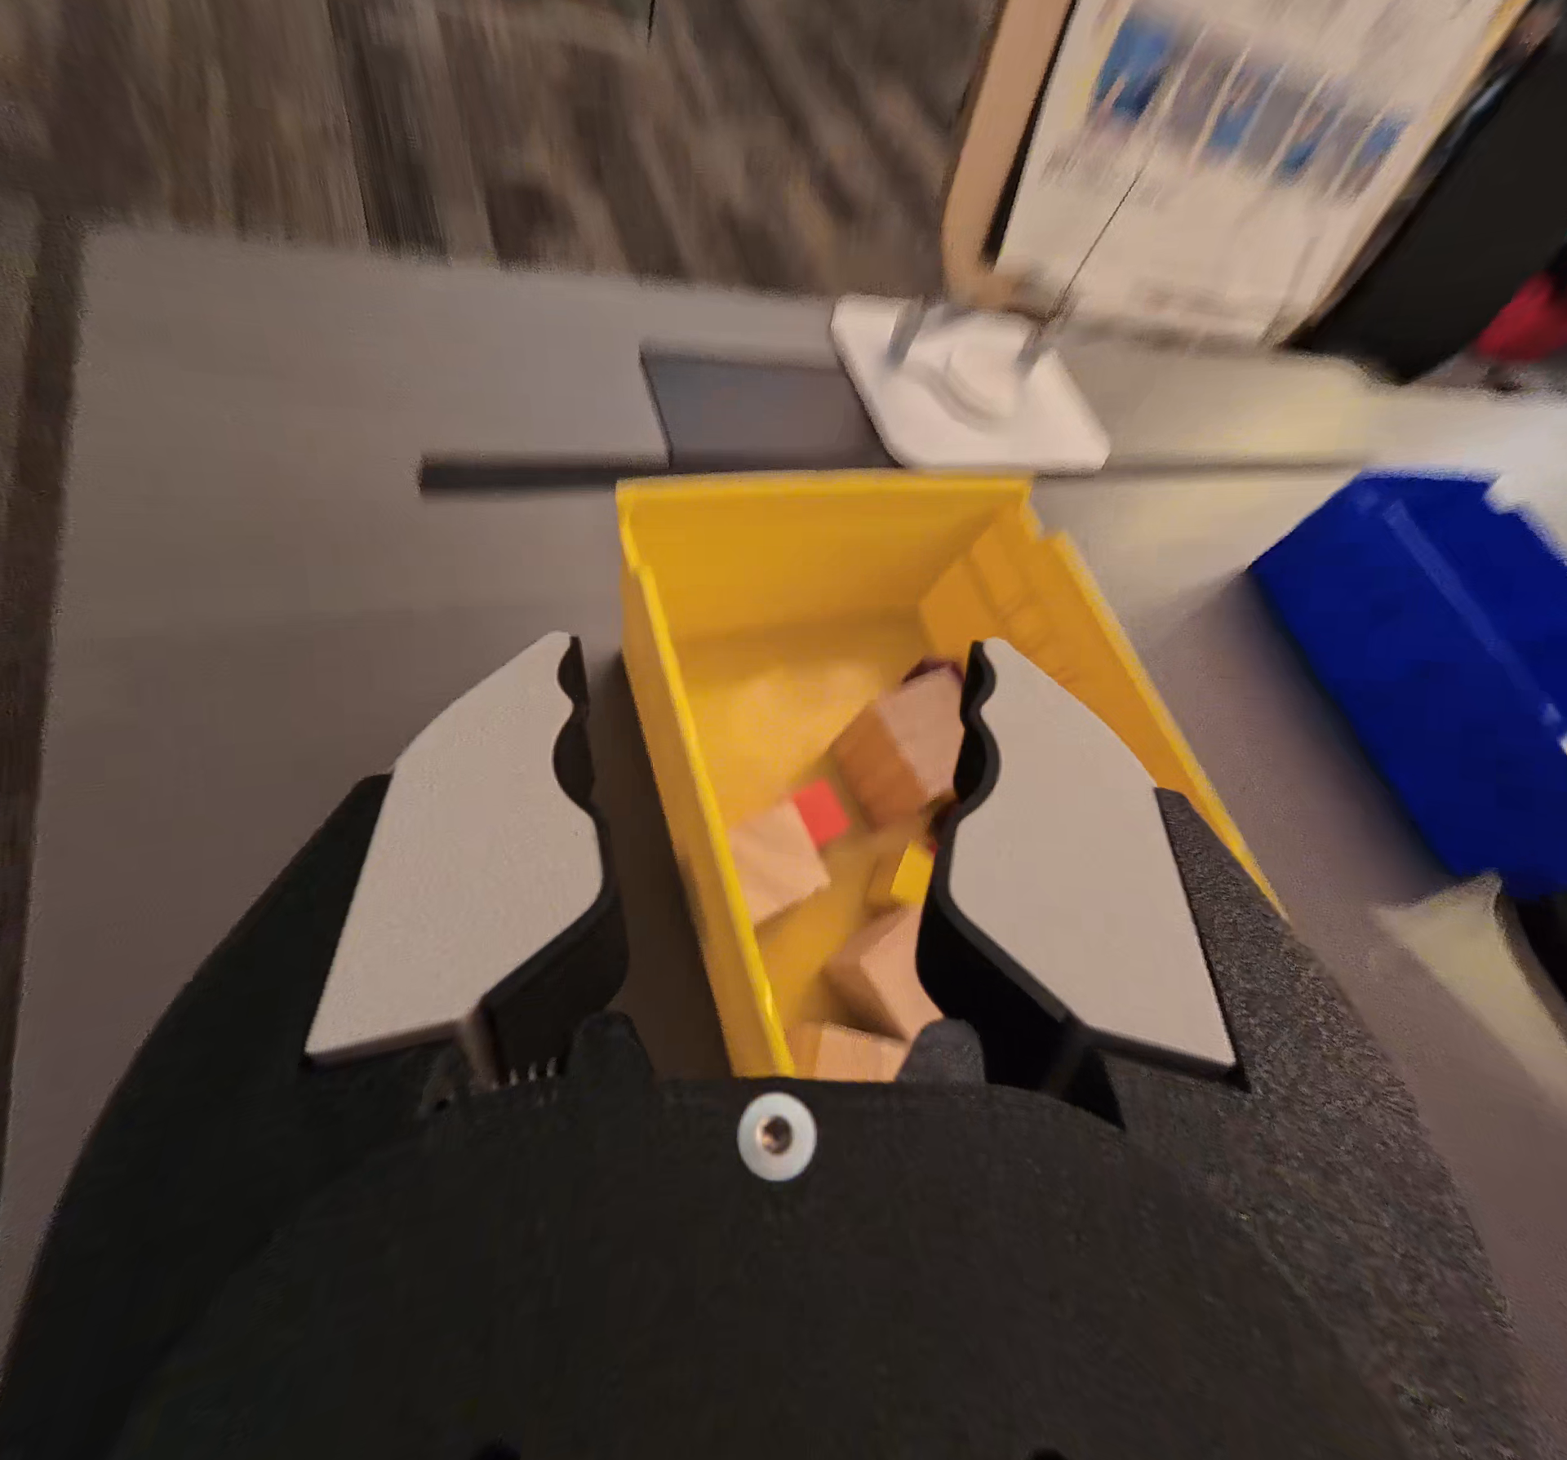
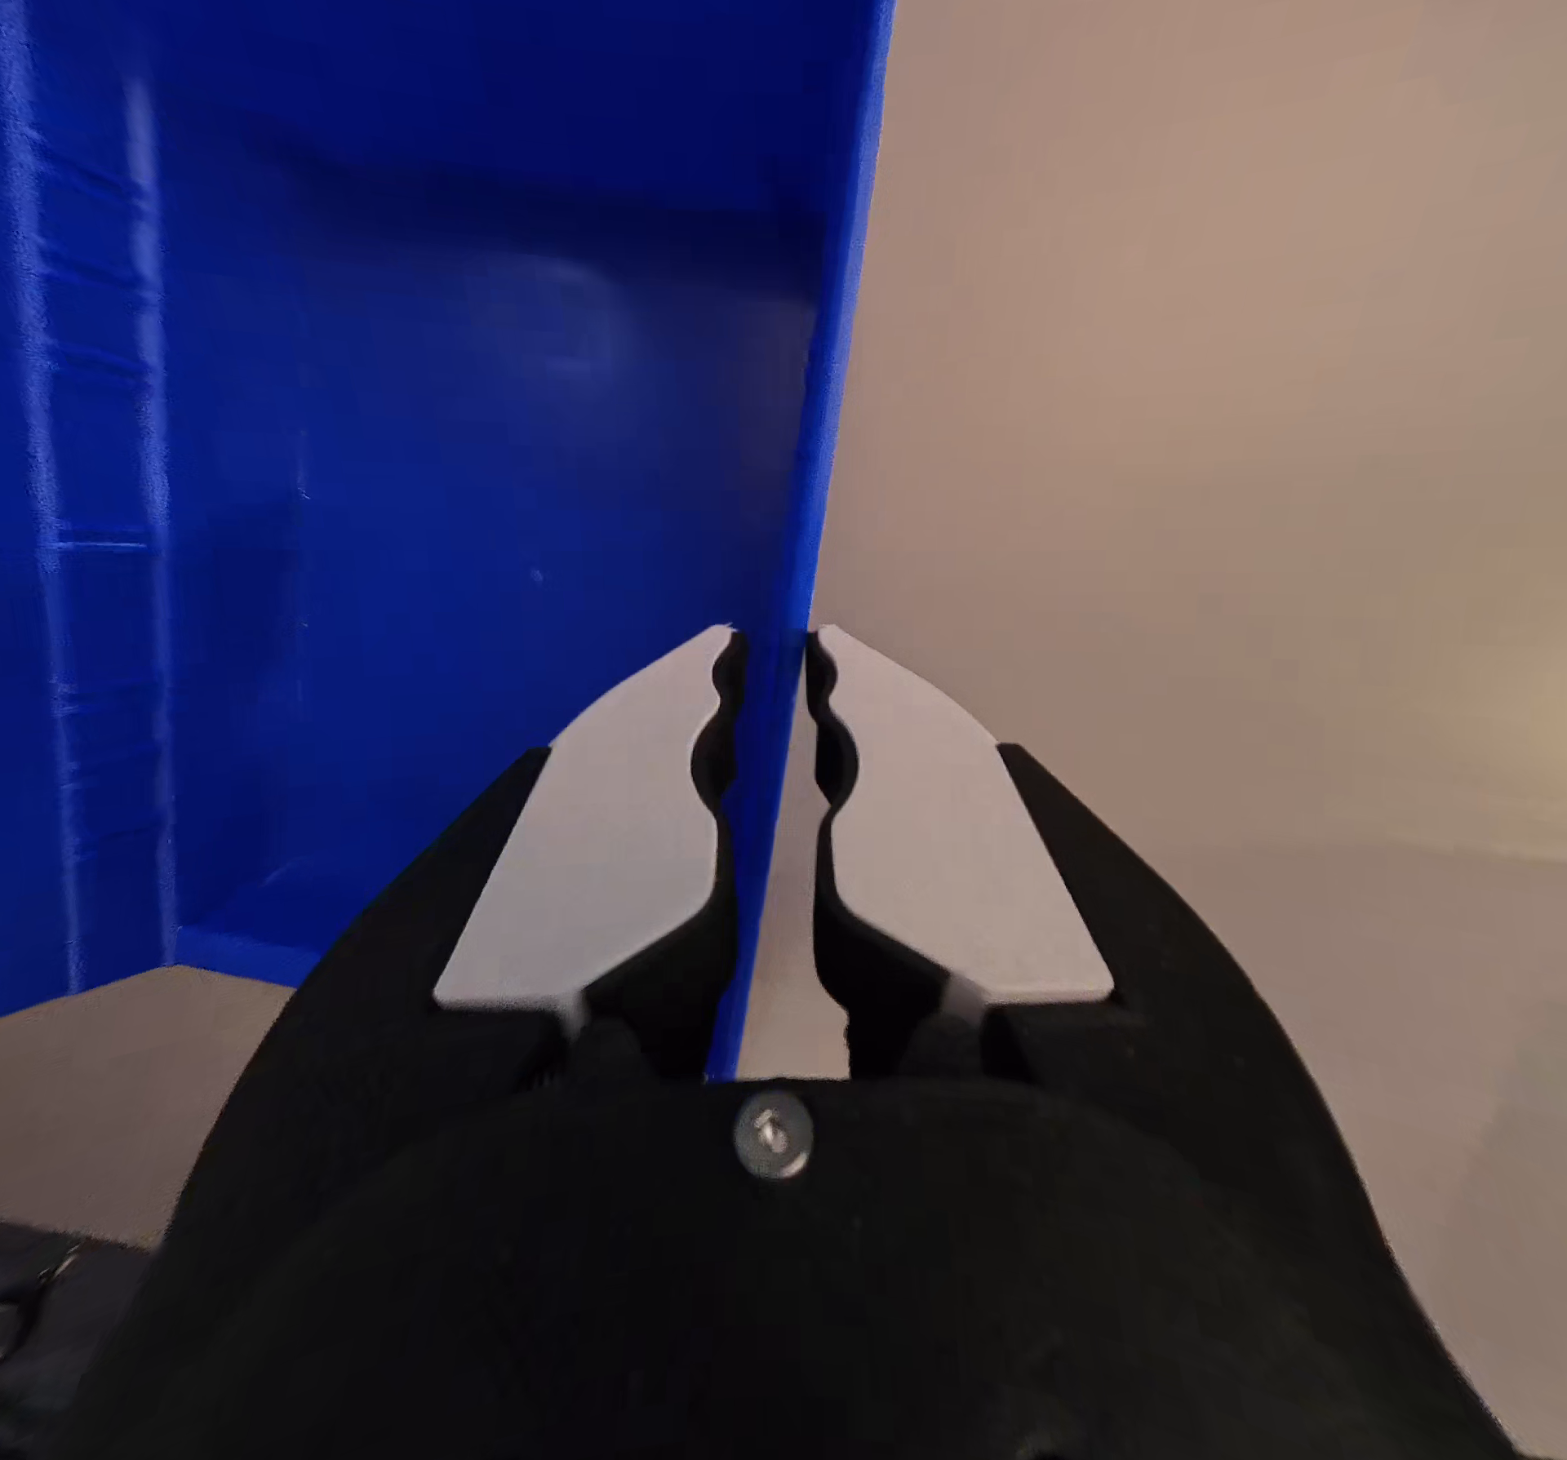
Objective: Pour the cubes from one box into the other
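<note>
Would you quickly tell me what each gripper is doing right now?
Left gripper: open, straddling the yellow box's side wall.
Right gripper: shut on the blue box's wall.

A box [image 1: 814, 571] is sitting on the table [image 1: 339, 419] at the centre of the left wrist view, holding a heap of cubes [image 1: 882, 749], with its left wall lying between the open left gripper [image 1: 776, 648] fingers. A second box [image 1: 1433, 673] is resting well apart at 3 o'clock, while a flat stand base [image 1: 967, 393] is lying behind at 1 o'clock. In the right wrist view, the right gripper [image 2: 772, 635] is straddling the second box's [image 2: 424, 402] right wall, its interior stretching toward 10 o'clock.
</note>
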`<state>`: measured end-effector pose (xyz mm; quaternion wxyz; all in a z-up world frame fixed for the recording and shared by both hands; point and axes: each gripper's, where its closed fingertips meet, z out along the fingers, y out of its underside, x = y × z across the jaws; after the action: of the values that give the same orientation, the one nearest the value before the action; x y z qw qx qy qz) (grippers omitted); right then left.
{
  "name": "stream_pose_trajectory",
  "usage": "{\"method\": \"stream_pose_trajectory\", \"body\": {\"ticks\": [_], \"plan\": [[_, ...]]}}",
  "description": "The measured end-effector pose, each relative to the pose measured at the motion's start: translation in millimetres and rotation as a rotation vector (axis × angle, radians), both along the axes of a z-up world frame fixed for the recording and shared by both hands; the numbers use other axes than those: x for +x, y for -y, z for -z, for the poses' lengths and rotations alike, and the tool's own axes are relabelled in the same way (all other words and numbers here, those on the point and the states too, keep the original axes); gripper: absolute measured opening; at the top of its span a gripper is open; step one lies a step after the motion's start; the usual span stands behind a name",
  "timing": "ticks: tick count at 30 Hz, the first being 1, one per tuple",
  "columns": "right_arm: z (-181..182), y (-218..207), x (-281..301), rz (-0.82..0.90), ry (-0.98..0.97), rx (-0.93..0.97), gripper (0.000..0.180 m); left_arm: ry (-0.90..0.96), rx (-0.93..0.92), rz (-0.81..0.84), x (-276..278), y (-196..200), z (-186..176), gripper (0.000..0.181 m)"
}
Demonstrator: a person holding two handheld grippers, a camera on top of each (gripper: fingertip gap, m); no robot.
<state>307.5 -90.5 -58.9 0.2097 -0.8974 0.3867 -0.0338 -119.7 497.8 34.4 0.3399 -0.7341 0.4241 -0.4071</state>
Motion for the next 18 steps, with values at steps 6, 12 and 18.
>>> {"method": "stream_pose_trajectory", "body": {"ticks": [6, 12, 18], "plan": [[-141.7, -36.1, -10.6, -0.086, 0.556, 0.373, 0.024, 0.580, 0.276, 0.008, -14.2, 57.5, -128.8, 0.069], [-283.5, -88.1, -127.2, -0.292, 1.362, 0.959, 0.045, 0.659, 0.657, 0.094, 14.4, 160.0, -179.2, 0.053], [-280.4, -163.1, -208.9, -0.551, 1.159, 1.019, 0.043, 0.599, 0.737, 0.149, 53.0, 216.6, -187.2, 0.062]]}}
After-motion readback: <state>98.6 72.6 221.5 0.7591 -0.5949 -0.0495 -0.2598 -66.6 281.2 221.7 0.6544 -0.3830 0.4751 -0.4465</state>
